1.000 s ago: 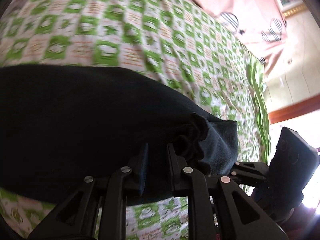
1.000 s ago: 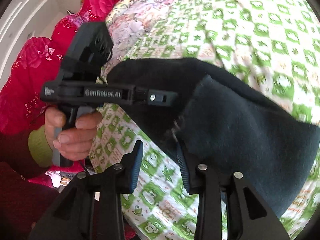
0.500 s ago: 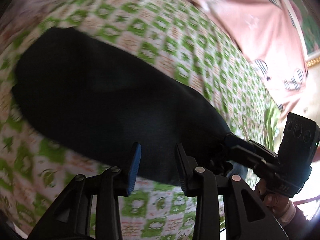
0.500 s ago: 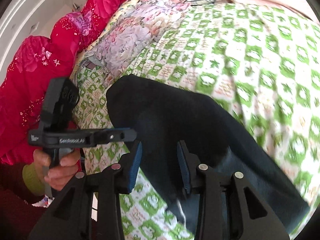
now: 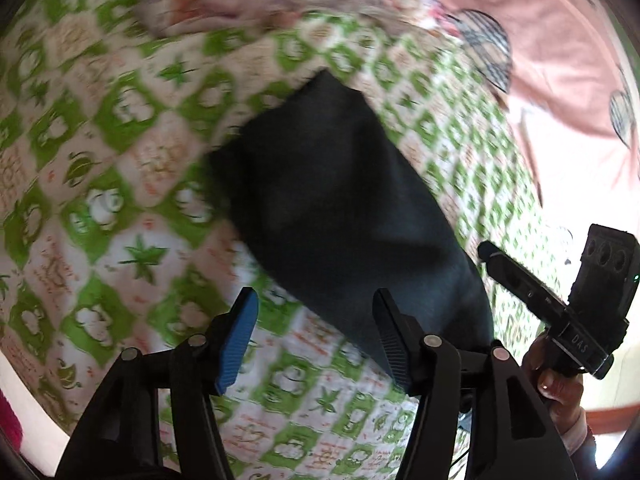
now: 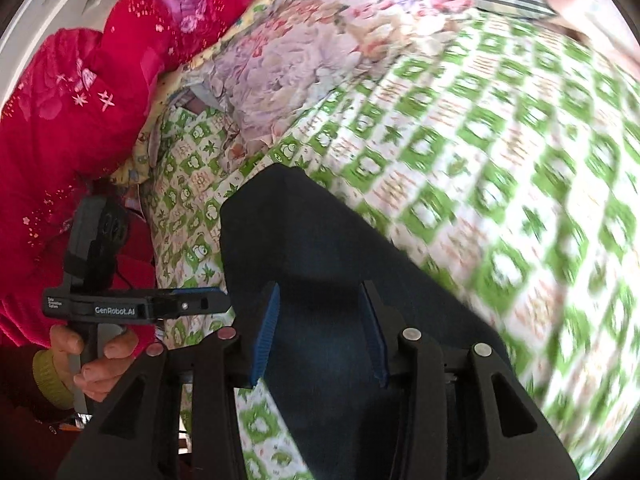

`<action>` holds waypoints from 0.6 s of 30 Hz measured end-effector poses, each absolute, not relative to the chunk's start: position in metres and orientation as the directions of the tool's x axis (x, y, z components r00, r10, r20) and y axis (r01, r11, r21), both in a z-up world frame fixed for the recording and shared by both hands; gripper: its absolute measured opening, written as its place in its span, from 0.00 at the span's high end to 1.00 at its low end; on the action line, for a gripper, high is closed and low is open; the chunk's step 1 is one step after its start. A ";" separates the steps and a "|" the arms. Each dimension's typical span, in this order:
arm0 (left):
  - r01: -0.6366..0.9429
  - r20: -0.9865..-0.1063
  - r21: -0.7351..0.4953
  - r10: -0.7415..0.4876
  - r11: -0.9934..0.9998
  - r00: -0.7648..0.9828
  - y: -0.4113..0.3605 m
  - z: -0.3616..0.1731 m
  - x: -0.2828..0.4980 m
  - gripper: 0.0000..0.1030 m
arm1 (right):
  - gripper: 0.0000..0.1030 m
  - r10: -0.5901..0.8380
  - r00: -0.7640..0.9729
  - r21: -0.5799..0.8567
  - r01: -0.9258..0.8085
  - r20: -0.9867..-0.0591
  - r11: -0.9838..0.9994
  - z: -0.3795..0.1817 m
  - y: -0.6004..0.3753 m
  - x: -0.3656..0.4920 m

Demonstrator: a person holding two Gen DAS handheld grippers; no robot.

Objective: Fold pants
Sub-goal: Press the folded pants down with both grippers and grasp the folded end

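The dark navy pants [image 5: 344, 216] lie folded into a narrow bundle on the green-and-white patterned bed sheet [image 5: 120, 184]. My left gripper [image 5: 316, 312] is open and empty, hovering just off the near end of the pants. In the right wrist view the pants [image 6: 320, 248] run from centre to the lower right. My right gripper [image 6: 320, 312] is open and empty above their near part. Each gripper shows in the other's view: the right one [image 5: 532, 292] and the left one [image 6: 200, 304], both beside the pants and apart from them.
A floral quilt [image 6: 304, 60] and a red blanket [image 6: 80, 92] lie piled at the head of the bed. A pink cloth [image 5: 560, 48] with striped hearts lies along the far side. The bed edge runs near my grippers.
Both grippers have let go of the pants and pulled back. The left opened wide. The pants now lie flat on the sheet as a folded bundle. Both views are blurred by motion.
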State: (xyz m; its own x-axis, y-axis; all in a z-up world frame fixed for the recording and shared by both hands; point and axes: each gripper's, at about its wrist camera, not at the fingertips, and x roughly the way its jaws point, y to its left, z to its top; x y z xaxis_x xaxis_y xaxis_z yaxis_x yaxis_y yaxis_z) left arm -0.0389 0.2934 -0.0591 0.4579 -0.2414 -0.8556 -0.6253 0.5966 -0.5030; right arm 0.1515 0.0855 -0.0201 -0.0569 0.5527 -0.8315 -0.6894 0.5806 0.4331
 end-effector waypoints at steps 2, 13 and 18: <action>-0.646 -0.857 -0.505 -0.243 0.572 0.455 0.302 -0.064 -0.040 0.41 | 0.59 0.543 -0.078 0.432 -0.705 -0.836 0.563 -0.025 0.099 0.161; -0.705 -0.864 -0.502 -0.258 0.500 0.432 0.328 -0.088 -0.016 0.41 | 0.58 0.459 -0.202 0.427 -0.777 -0.865 0.463 -0.060 0.169 0.189; -0.713 -0.863 -0.505 -0.259 0.486 0.434 0.334 -0.095 -0.010 0.41 | 0.57 0.453 -0.240 0.452 -0.773 -0.858 0.445 -0.071 0.191 0.199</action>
